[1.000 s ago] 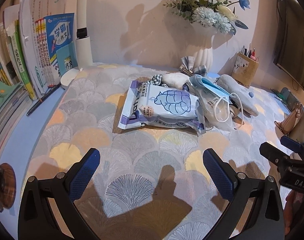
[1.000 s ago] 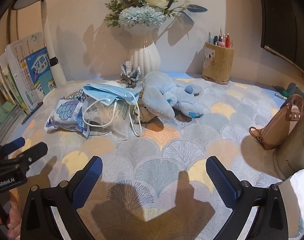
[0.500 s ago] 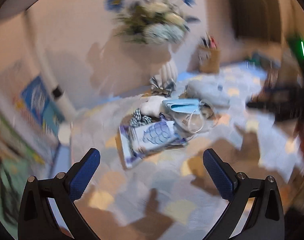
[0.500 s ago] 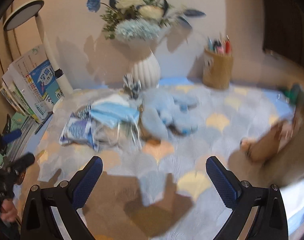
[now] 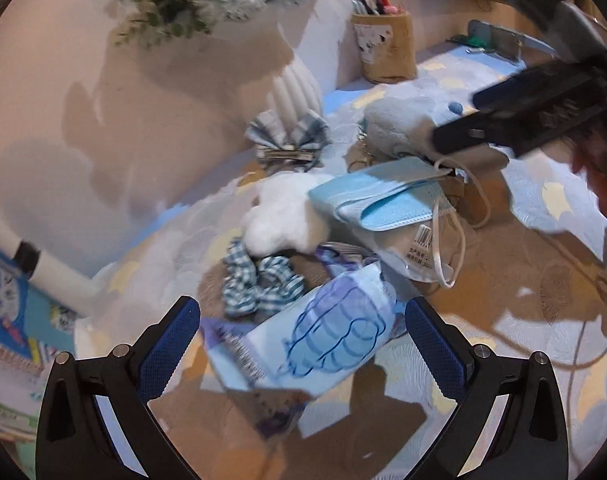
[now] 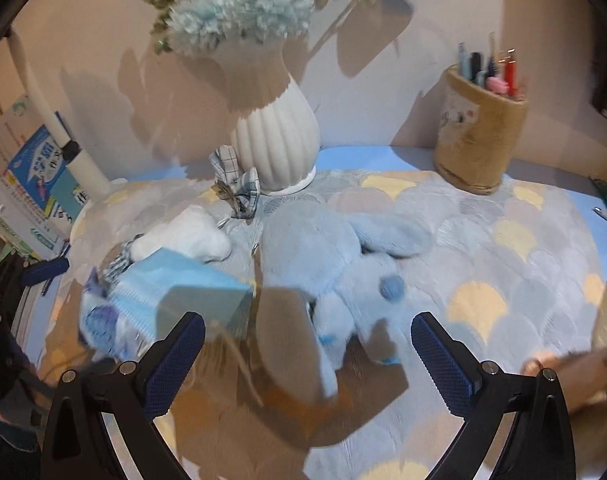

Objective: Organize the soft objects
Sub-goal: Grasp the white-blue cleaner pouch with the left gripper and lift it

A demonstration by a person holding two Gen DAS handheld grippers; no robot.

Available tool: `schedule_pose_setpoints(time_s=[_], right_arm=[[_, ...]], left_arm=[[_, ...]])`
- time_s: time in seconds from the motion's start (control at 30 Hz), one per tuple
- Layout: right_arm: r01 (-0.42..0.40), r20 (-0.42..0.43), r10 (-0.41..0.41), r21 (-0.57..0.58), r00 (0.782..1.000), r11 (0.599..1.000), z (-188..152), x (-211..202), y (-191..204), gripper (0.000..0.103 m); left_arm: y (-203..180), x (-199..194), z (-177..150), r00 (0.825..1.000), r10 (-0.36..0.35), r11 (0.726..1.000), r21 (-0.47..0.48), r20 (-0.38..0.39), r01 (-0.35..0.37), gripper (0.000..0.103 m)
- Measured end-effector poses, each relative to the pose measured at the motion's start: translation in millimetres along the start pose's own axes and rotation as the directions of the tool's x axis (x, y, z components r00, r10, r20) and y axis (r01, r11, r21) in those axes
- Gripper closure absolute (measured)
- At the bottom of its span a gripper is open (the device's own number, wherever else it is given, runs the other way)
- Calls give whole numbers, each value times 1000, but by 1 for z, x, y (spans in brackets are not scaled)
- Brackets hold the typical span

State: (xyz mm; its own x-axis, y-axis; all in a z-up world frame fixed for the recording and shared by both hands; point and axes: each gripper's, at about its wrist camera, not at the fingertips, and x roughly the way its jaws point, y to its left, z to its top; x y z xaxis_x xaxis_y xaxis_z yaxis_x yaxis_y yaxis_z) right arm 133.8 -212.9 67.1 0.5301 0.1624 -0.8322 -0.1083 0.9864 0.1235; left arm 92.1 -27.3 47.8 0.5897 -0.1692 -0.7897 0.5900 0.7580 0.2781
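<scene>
One tissue pack (image 5: 327,340) printed with a blue outline drawing is seen lying between the spread fingers of the left gripper (image 5: 302,332), untouched. Behind it one checked scrunchie (image 5: 259,280), one white plush piece (image 5: 281,216), blue face masks (image 5: 379,196) on a barcoded bag, and one checked bow (image 5: 289,140) are piled on the shell-patterned cloth (image 6: 503,248). One blue plush toy (image 6: 323,252) is framed by the right gripper (image 6: 307,344), spread wide, nothing held. The printing is too blurred to read
</scene>
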Motion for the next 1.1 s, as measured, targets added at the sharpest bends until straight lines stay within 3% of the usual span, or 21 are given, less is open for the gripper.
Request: schedule_pose_setpoints(time_s=[0.1,0.13,0.17,0.23,0.3,0.37,0.4,0.43,0.47,0.5,0.6,0.73,0.9,1.03,1.1], right_arm=[[22,-31,-22,-1,999,1000,8,20,0,0],[47,-33,-47,-3,998,999,10,25,0,0],[78,-31,-78,-8,996,997,11,29,0,1],[117,-23,-118,-14,993,993,8,31,-2,19],[120,-14,-120,-7,993,993,5,31,-6,21],[104,15,-104,15,994,994,1,24,-11,26],[100,28,-100,24,995,995,0,21,-12,33],[81,54,-83,35,995,996,-2,13,-13,55],[39,70,-41,36,997,999,-3,6,-12,72],[6,85,-9,36,996,999,-3,1,-10,79],[99,98,-100,9,990,995,-5,-14,0,84],[70,118,-72,17,990,997,-19,-32,0,88],[45,145,-48,17,988,999,-53,-73,-6,88],[18,197,-3,-74,980,997,-96,-117,0,89],[-12,168,34,-133,985,991,-120,-126,5,89]], left_arm=[[-3,5,-5,999,-39,999,8,-6,39,14],[-4,5,-7,998,-54,999,1,-10,54,32],[-4,6,-8,999,-46,999,-4,-19,46,36],[-5,7,-11,999,-26,1000,-5,-20,26,40],[-6,3,-13,1000,-27,999,-20,-11,27,44],[-4,-2,-16,999,-38,998,-49,2,38,55],[-3,-6,-17,999,-43,997,-69,5,44,57],[-2,-12,-18,999,-46,994,-93,15,48,60],[0,-20,-19,998,-51,992,-116,31,54,61],[1,-25,-20,998,-52,990,-132,40,57,61],[11,-50,-27,993,-78,968,-230,88,97,62],[7,-80,-42,984,-112,931,-331,135,152,62],[-23,-103,-56,985,-97,923,-358,141,142,62],[-38,-99,-68,986,-128,907,-389,108,160,62],[-46,-90,-74,987,-140,904,-397,79,160,62]])
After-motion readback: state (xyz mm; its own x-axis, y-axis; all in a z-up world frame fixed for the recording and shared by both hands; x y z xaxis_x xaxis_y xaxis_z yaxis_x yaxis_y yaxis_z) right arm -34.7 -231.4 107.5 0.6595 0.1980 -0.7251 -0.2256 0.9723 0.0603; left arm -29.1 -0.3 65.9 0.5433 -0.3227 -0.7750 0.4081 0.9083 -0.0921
